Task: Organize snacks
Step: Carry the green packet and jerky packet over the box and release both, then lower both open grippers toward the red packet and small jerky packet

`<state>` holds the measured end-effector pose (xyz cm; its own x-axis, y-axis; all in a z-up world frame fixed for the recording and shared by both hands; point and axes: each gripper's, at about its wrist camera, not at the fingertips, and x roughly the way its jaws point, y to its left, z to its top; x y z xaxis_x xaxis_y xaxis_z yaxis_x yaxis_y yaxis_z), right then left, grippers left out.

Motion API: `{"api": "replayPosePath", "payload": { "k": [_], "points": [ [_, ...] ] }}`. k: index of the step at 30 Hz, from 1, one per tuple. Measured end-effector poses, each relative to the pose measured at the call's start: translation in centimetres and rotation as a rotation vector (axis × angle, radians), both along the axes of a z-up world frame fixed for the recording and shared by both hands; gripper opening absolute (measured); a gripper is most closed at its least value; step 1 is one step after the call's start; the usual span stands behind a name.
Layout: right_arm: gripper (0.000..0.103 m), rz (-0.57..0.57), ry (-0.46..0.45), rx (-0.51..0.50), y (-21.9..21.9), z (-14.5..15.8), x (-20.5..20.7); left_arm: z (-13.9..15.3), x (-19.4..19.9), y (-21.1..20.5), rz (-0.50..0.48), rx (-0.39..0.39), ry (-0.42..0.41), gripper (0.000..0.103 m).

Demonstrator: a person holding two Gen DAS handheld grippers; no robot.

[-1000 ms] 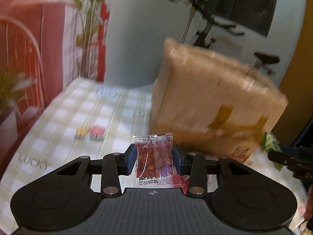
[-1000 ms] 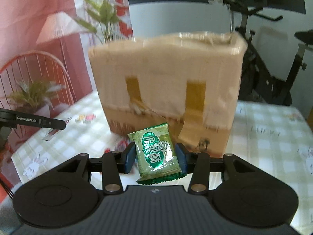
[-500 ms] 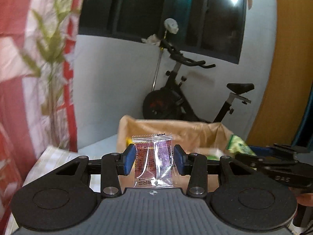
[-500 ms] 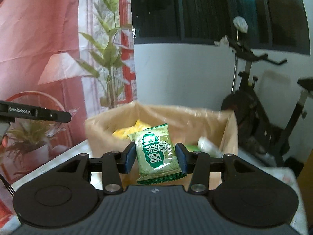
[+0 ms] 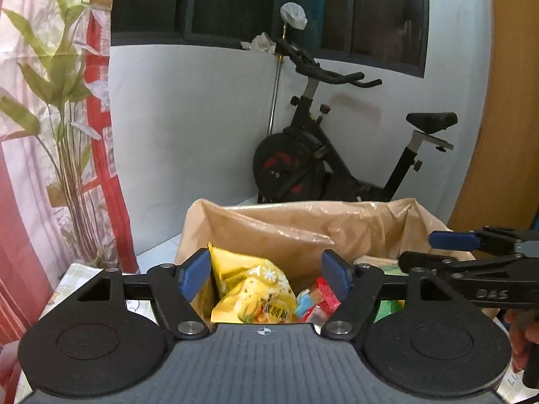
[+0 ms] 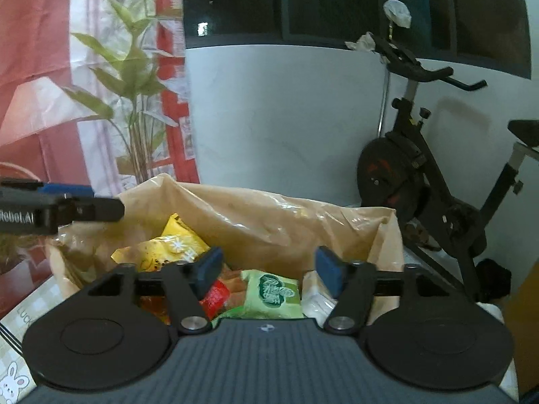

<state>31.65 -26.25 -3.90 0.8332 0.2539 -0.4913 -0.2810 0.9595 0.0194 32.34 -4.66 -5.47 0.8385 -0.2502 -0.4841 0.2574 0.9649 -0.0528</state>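
Observation:
An open cardboard box lined with tan plastic [image 5: 303, 222] [image 6: 269, 215] holds several snack packets. My left gripper [image 5: 264, 274] hovers over it, its jaws opening with nothing between the pads. Below it lie a yellow snack bag [image 5: 249, 289] and a red packet [image 5: 321, 294]. My right gripper [image 6: 269, 269] hangs over the box too, jaws opening and empty. The green packet [image 6: 273, 293] lies loose in the box just under it, beside a red packet [image 6: 215, 298] and the yellow bag [image 6: 175, 245]. Each gripper shows in the other's view: the right gripper [image 5: 434, 250] and the left gripper [image 6: 84, 198].
A black exercise bike [image 5: 323, 161] [image 6: 421, 181] stands behind the box against a pale wall. A leafy plant [image 5: 64, 107] and a red-and-white curtain [image 5: 20, 202] fill the left. The checked tablecloth [image 6: 20, 316] shows at the lower left. A hand [image 5: 518, 346] grips the right tool.
Both grippers rose from in front of the box to above its open top. Both opened: the red packet left the left jaws, the green packet left the right and lies in the box.

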Motion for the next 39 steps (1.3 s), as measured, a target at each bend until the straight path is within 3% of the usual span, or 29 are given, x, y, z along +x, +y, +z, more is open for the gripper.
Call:
{"api": "replayPosePath", "payload": {
  "k": [13,22,30,35,39],
  "points": [
    [0.067,0.047,-0.036,0.129,-1.0,1.1,-8.8,0.9,-8.5,3.8,0.000,-0.034,0.012,0.074],
    [0.065,0.049,-0.003,0.172,0.4,-1.2,-15.5,-2.0,-13.3,5.2,0.074,-0.073,0.065,0.074],
    [0.060,0.037,0.156,0.122,1.3,-6.3,-18.3,-5.6,-14.2,4.7,0.096,-0.043,0.143,0.074],
    [0.053,-0.012,0.330,0.036,2.0,-11.1,-18.9,-6.7,-14.1,4.8,0.104,-0.031,0.174,0.074],
    [0.045,-0.033,0.472,0.077,2.0,-14.4,-18.9,-7.4,-14.2,4.9,0.107,-0.027,0.191,0.074]
  ]
}}
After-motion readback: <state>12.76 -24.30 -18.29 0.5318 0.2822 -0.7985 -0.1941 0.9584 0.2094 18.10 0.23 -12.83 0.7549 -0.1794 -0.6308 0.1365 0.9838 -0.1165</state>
